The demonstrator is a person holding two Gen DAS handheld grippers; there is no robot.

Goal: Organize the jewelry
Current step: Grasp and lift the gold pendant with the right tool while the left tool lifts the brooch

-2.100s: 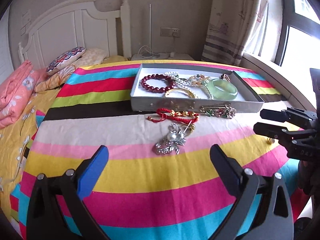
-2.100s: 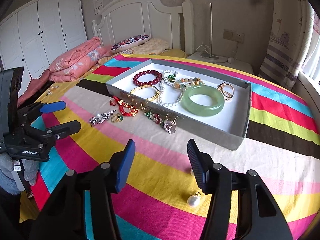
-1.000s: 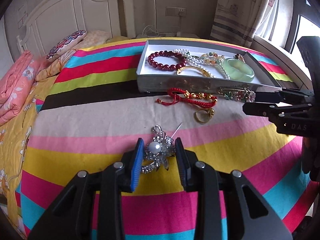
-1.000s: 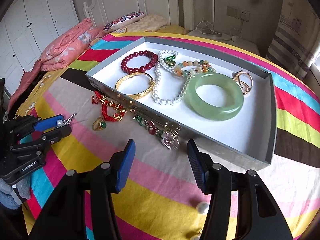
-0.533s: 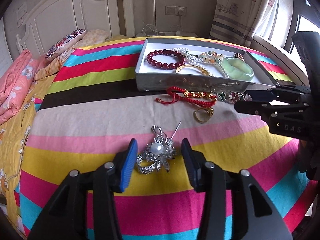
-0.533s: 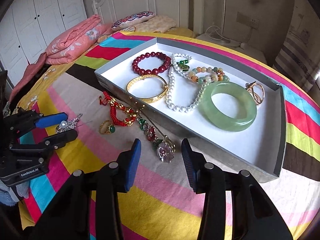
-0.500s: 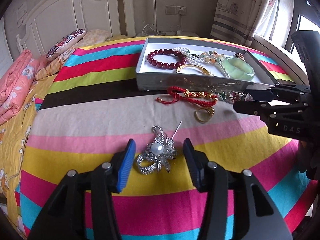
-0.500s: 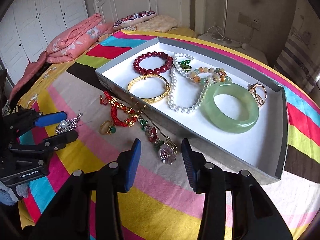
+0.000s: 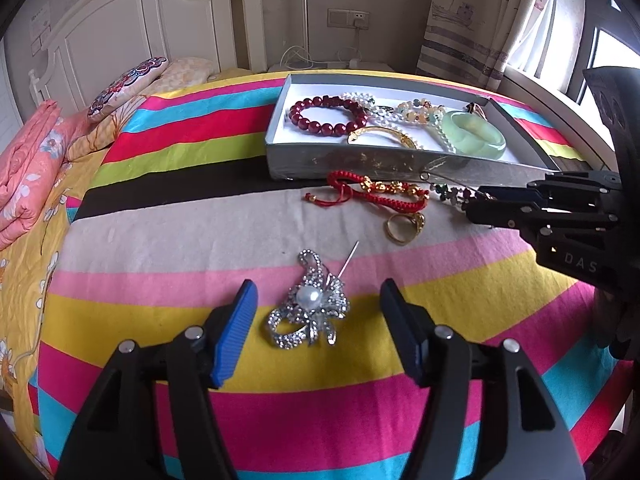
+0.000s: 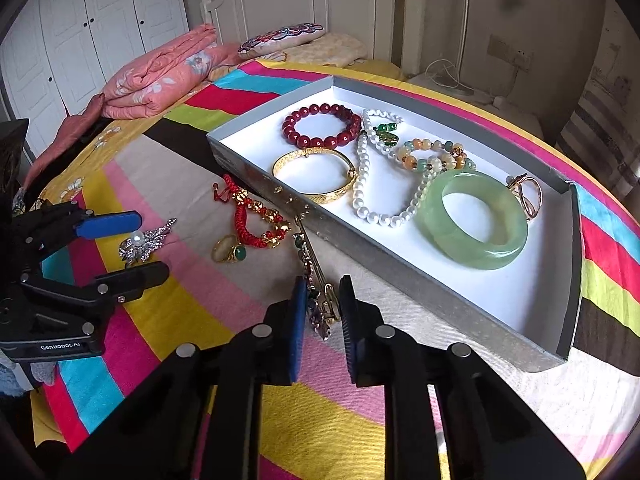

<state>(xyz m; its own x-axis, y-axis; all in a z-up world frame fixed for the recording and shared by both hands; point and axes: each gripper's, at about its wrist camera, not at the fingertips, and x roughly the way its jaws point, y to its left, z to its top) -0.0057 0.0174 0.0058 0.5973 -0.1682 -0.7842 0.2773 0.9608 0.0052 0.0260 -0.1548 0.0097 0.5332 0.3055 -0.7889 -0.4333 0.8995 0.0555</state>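
The right gripper, narrowly parted and gripping nothing, straddles the near end of the gem-studded gold pin, whose long axis runs ahead between its 2 fingers.

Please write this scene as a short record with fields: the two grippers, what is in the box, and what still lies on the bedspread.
left hand-held gripper: open, fingers on either side of the silver rhinestone brooch with a pearl, not gripping
right hand-held gripper: fingers close around the end of the long pin with green and red stones; contact unclear
grey cardboard box: holds dark red bead bracelet, gold bangle, white pearl necklace, pale green jade bangle
on striped bedspread: red cord bracelet with gold beads, gold ring with green stone
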